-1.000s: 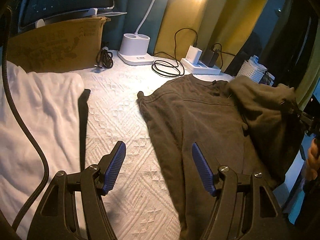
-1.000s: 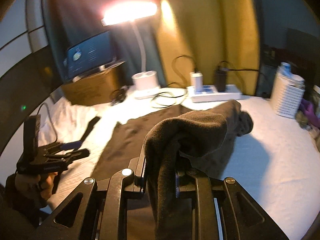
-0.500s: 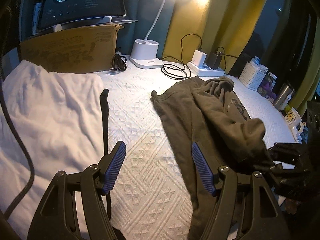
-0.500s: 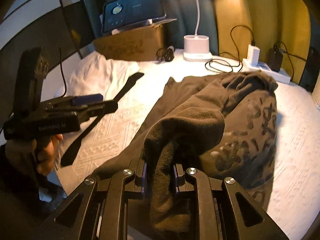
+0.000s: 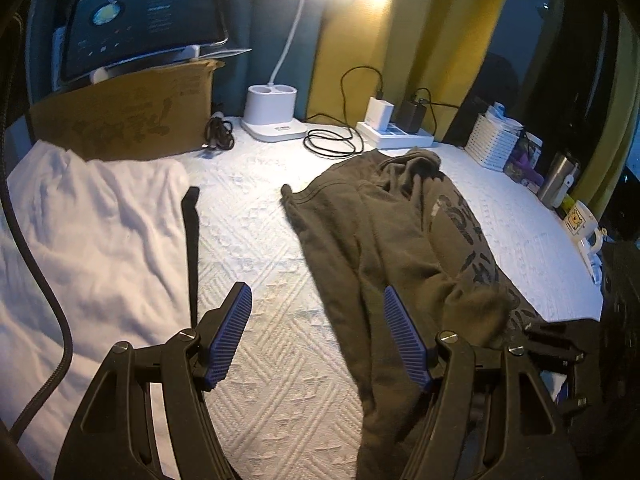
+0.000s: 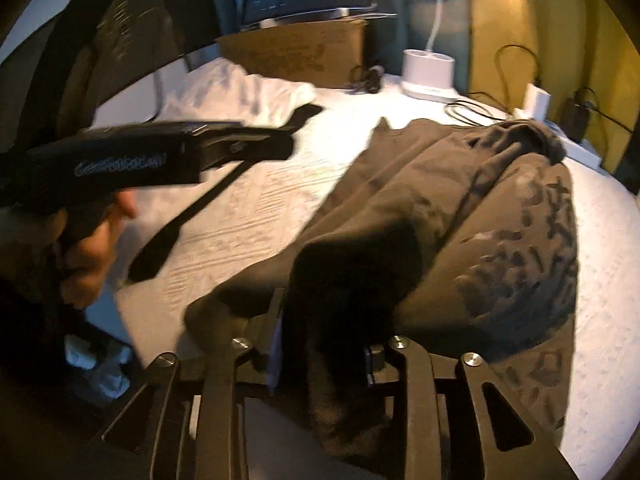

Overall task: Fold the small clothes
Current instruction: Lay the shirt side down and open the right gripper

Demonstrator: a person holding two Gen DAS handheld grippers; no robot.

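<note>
A dark olive garment (image 5: pixel 360 232) with a dark print lies on the white quilted bedspread (image 5: pixel 260 264), its right half folded over onto itself. My right gripper (image 6: pixel 324 320) is low at the garment's near edge. Its jaws are opening, and a fold of the garment (image 6: pixel 332 272) hangs loosely between them. That gripper also shows at the lower right of the left wrist view as the right gripper (image 5: pixel 552 332). My left gripper (image 5: pixel 316 292) hovers open over the bedspread just left of the garment, nothing between its blue pads (image 5: pixel 232 328). A hand holds the left gripper (image 6: pixel 286 142).
A crumpled white garment (image 5: pixel 92 232) and a black strap (image 5: pixel 192 240) lie at the left. Along the back stand a cardboard box (image 5: pixel 132 120), a screen (image 5: pixel 144 36), a lamp base (image 5: pixel 272 112), cables (image 5: pixel 332 144) and a power strip (image 5: pixel 394 132). A basket (image 5: pixel 496 144), tumbler (image 5: pixel 560 180) and mug (image 5: pixel 580 224) line the right edge.
My right gripper came down toward the near edge, carrying the garment's fold over the rest, and its jaws spread apart. My left gripper drew back a little and stayed open.
</note>
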